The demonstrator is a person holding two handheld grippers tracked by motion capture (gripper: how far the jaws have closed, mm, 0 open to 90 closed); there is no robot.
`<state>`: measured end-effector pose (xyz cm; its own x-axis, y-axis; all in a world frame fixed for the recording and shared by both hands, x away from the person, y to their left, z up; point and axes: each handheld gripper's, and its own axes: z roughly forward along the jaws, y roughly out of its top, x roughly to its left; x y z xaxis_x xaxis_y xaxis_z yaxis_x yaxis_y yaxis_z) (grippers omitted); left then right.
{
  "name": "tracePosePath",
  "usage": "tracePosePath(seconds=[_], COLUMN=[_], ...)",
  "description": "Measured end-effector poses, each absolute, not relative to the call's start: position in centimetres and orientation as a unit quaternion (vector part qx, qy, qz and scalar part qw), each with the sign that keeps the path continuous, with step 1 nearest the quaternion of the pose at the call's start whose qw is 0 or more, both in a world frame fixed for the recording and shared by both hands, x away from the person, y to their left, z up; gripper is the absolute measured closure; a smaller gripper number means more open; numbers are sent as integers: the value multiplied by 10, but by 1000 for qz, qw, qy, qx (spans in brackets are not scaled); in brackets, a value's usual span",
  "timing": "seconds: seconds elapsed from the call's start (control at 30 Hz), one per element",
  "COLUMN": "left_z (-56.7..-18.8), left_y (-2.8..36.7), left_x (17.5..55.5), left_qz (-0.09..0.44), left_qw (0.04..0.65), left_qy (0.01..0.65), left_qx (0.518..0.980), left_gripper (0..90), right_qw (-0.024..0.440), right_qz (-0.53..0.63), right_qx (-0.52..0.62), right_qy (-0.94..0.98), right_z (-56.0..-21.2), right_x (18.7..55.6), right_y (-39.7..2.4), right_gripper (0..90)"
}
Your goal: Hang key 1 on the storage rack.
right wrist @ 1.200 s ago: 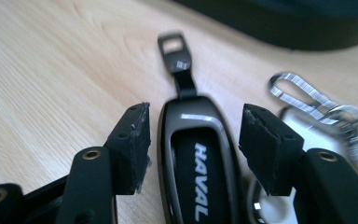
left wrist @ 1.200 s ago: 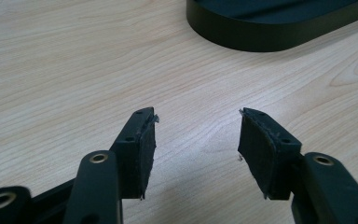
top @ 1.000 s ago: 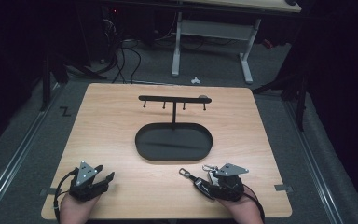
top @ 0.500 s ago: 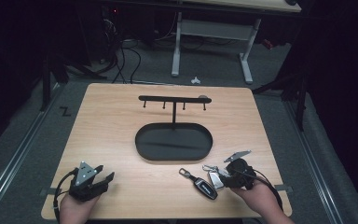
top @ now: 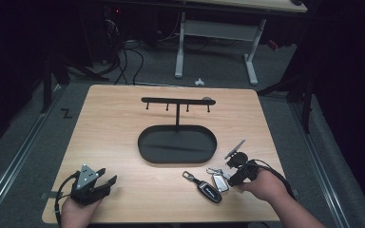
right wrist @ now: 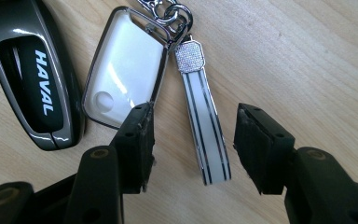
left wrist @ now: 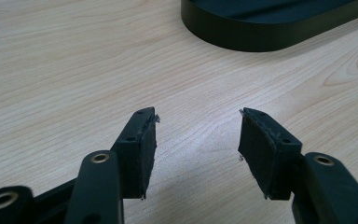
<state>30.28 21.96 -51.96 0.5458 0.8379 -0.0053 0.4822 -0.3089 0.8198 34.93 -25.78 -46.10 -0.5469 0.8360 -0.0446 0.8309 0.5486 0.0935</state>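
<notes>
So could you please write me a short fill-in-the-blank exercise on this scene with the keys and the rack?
1. The word printed on the black fob reads ____.
2. The right gripper has its jaws on either side of the striped ____, not yet pressing on it.
3. The left gripper has open jaws with only bare ____ between them.
4. The rack stands on an oval black ____.

Missing words: HAVAL; strap; table; tray
</notes>
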Motion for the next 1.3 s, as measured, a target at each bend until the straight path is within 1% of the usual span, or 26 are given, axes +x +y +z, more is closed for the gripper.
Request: tracePosePath(seconds=[0.1,0.33,0.43,0.53,0.73,0.97,1.17,1.3], left_z=[-520,-520,-520,-520,-520,-520,-520,-520], left_y=[220,220,220,220,221,221,220,220], left_x=[303,303,303,303,304,304,304,304], left_qz=[217,216,216,217,216,215,214,214], left_qw=[407,407,406,406,407,407,407,406], left_qy=[423,424,423,422,423,422,421,420], left_qx=[780,780,781,781,780,781,782,783], left_gripper=[465,465,464,464,463,462,462,462], right_qw=[31,34,40,35,19,10,1,-5], right_qz=[18,12,16,28,37,35,34,29], right_qx=[472,438,422,407,389,367,366,369], right_qy=[881,898,906,912,920,930,930,929], right_z=[-457,-447,-443,-442,-449,-459,-470,-476], right_x=[354,358,358,359,361,365,371,376], right_y=[-255,-245,-235,-221,-196,-167,-150,-144], right_gripper=[484,466,459,455,453,446,476,517])
